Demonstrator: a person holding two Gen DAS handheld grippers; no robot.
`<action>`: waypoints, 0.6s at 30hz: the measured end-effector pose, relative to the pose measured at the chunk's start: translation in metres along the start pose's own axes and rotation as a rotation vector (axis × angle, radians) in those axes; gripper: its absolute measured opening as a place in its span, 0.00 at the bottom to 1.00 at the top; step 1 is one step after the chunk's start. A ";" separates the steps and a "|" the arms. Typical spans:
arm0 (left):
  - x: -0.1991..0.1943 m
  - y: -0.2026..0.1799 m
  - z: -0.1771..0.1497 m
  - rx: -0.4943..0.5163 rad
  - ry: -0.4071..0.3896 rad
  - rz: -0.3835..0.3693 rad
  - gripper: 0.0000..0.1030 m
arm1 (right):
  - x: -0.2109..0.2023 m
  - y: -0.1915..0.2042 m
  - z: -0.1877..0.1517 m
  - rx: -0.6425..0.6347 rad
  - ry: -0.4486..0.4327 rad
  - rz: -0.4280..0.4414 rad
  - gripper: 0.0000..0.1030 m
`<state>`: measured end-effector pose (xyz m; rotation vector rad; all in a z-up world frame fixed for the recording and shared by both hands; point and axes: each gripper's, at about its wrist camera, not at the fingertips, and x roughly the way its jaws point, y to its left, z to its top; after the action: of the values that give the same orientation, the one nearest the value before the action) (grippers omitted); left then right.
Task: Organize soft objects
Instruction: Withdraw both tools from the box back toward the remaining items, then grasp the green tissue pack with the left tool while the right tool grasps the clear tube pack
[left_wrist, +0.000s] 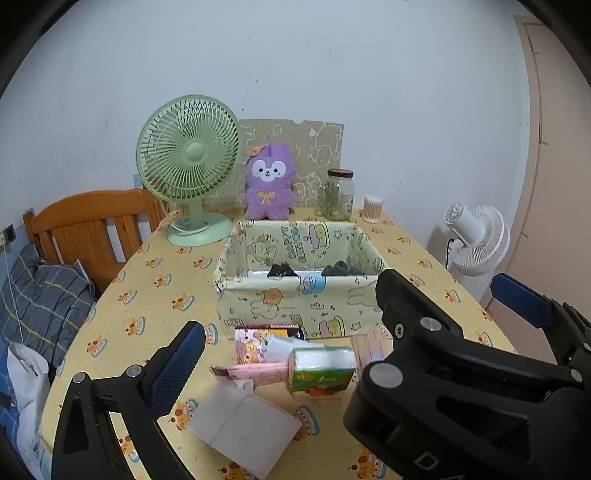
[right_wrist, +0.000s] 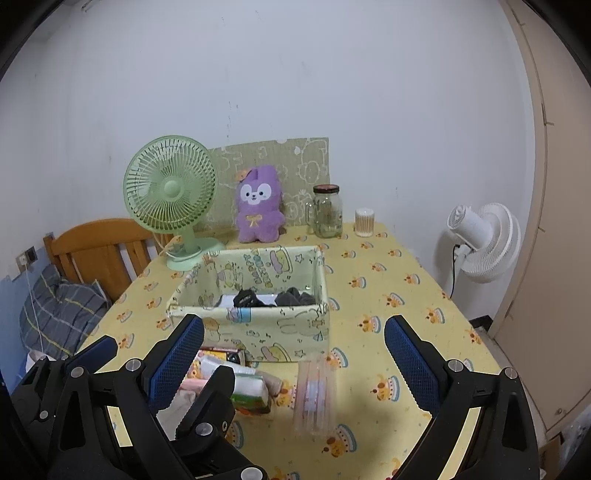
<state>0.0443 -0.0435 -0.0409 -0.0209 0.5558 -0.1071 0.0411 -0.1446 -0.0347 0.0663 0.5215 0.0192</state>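
I hold both grippers, left (left_wrist: 291, 354) and right (right_wrist: 295, 354), wide open and empty above the tissue packs (left_wrist: 321, 369) before the fabric box (left_wrist: 295, 302).

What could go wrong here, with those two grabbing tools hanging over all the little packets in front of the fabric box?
The small packs lie heaped and touching, so a tool closing on the green-and-white tissue pack might also drag the pink packet or the white folded cloth.

The two open tools, left and right, sit close together and could bump.

The yellow cartoon-print fabric box looks soft-walled, so a knock may shift or dent it.
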 end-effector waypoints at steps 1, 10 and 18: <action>0.001 0.000 -0.002 -0.001 0.003 -0.001 1.00 | 0.001 0.000 -0.002 0.000 0.002 -0.001 0.97; 0.014 -0.002 -0.017 -0.008 0.026 -0.005 1.00 | 0.012 -0.006 -0.019 0.008 0.019 0.003 0.97; 0.034 -0.006 -0.031 -0.010 0.060 0.006 1.00 | 0.029 -0.016 -0.036 0.027 0.053 -0.011 0.97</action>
<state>0.0559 -0.0531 -0.0852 -0.0255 0.6167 -0.0998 0.0479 -0.1571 -0.0814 0.0898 0.5751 0.0034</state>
